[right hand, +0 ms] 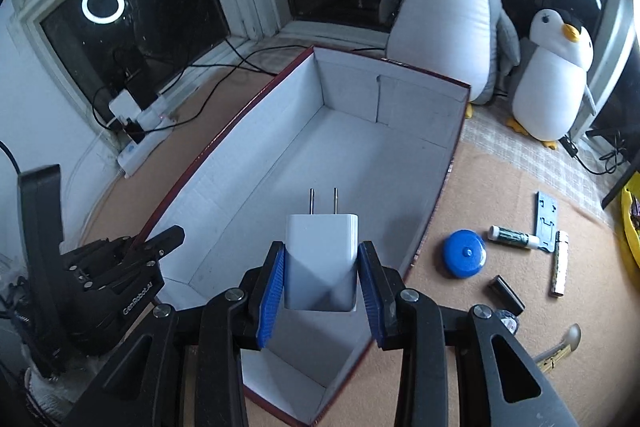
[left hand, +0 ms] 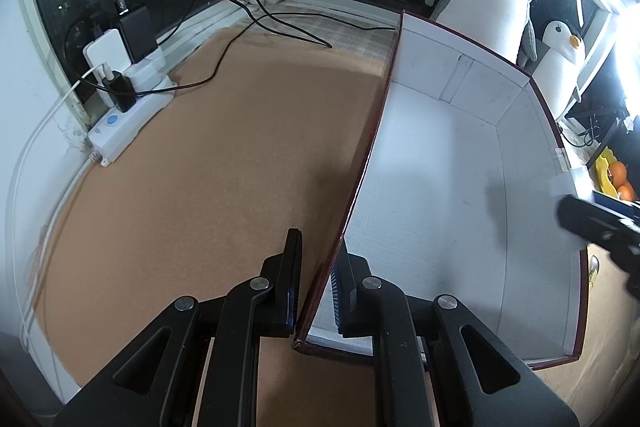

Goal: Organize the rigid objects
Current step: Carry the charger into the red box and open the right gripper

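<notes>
An open cardboard box [right hand: 360, 147] with white inside and a dark red rim stands on the brown mat, with nothing in it. My left gripper [left hand: 320, 247] is shut on the box's left wall near the front corner, one finger outside and one inside; the right wrist view shows the left gripper [right hand: 160, 239] at that rim. My right gripper [right hand: 322, 251] is shut on a white plug charger [right hand: 322, 247], prongs pointing away, held above the near half of the box [left hand: 440, 167]. In the left wrist view, the right gripper [left hand: 600, 223] shows blurred at the right edge.
Right of the box on the mat lie a blue round case [right hand: 464, 253], a tube [right hand: 514, 237], a grey bracket [right hand: 546, 223], a white stick [right hand: 560, 263], a small black piece [right hand: 508, 293] and a spoon [right hand: 568, 337]. Two plush penguins [right hand: 448, 7] stand behind. A power strip [left hand: 128, 115] with cables lies at the left.
</notes>
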Available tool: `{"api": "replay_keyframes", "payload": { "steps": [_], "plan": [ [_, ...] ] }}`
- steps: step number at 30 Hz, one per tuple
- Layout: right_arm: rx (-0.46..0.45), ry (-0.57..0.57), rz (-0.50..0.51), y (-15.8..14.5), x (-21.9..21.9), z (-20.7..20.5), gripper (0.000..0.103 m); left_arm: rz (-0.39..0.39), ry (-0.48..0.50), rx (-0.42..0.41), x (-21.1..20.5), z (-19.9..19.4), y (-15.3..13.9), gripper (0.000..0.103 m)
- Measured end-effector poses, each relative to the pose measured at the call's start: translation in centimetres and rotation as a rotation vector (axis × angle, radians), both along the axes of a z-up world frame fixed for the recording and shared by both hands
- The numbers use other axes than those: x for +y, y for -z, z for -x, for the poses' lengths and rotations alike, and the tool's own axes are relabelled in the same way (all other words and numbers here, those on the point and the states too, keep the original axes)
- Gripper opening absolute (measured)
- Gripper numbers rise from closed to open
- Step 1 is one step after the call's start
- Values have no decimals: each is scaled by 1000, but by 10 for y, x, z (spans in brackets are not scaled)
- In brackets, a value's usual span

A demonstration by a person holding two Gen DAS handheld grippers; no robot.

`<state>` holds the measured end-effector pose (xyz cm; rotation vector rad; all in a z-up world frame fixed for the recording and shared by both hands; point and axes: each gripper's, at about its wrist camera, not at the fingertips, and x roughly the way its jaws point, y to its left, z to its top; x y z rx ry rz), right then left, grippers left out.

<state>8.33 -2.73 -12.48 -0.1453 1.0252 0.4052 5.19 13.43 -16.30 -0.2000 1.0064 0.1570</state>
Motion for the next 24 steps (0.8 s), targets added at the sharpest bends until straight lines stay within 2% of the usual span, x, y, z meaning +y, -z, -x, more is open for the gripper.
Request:
{"api": "replay_keyframes", "payload": {
  "steps": [12,18,19,23,24],
  "plan": [
    [31,-28,44,25,23,-9,33,-4,1,6,-3,-1,0,12],
    [30,-45,48,29,27,-9,33,-7,1,9,-3,-2,1,12],
    [25,-45,46,28,27,-8,34,-8,2,10,-3,-2,1,12],
    [-5,-50,37,21,27,-6,54,-12,2,13,-3,-3,1,12],
    [-17,-49,39,19,27,-4,56,-14,2,14,-3,-3,2,12]
  ]
}}
